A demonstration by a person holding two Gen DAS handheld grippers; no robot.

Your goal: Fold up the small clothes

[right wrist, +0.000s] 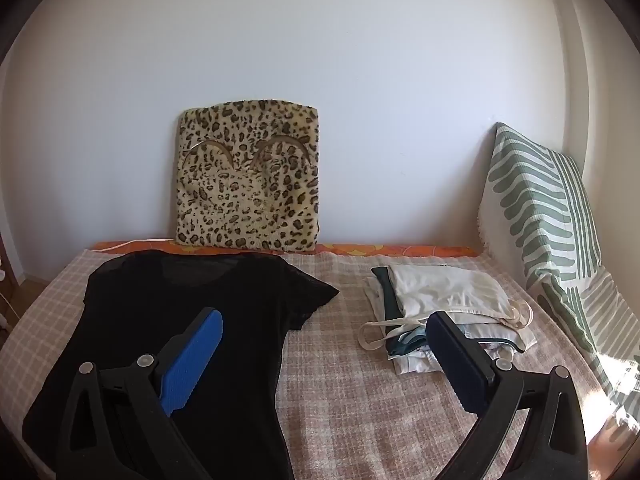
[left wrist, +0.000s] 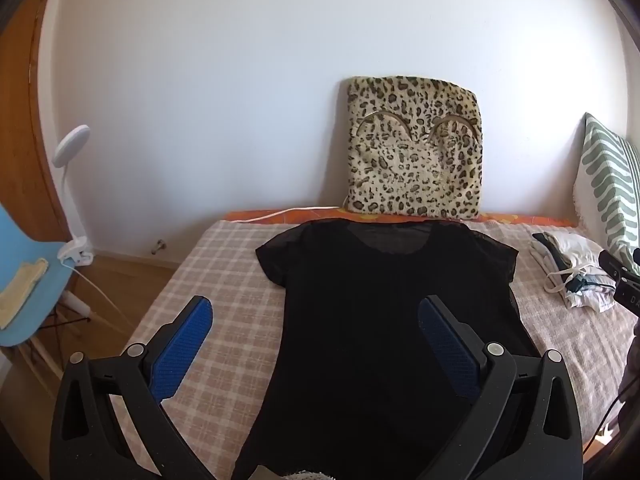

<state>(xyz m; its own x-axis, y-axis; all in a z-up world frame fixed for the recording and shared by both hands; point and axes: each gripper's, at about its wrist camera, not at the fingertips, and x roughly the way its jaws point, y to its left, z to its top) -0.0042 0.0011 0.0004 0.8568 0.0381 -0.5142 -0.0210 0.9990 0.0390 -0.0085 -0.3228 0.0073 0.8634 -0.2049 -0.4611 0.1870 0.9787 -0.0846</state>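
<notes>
A black short-sleeved T-shirt (left wrist: 376, 320) lies spread flat on the checked bed cover (left wrist: 224, 280), neck toward the wall. It also shows in the right wrist view (right wrist: 192, 300). My left gripper (left wrist: 316, 316) is open and empty, hovering above the shirt's lower left part. My right gripper (right wrist: 324, 328) is open and empty, above the shirt's right side and the bed cover (right wrist: 360, 400).
A pile of folded light clothes (right wrist: 444, 312) lies on the right of the bed, also in the left wrist view (left wrist: 568, 272). A leopard cushion (right wrist: 248, 176) leans on the wall. A green striped pillow (right wrist: 548, 216) stands at right. A blue chair (left wrist: 28, 280) and white lamp (left wrist: 72, 148) stand left.
</notes>
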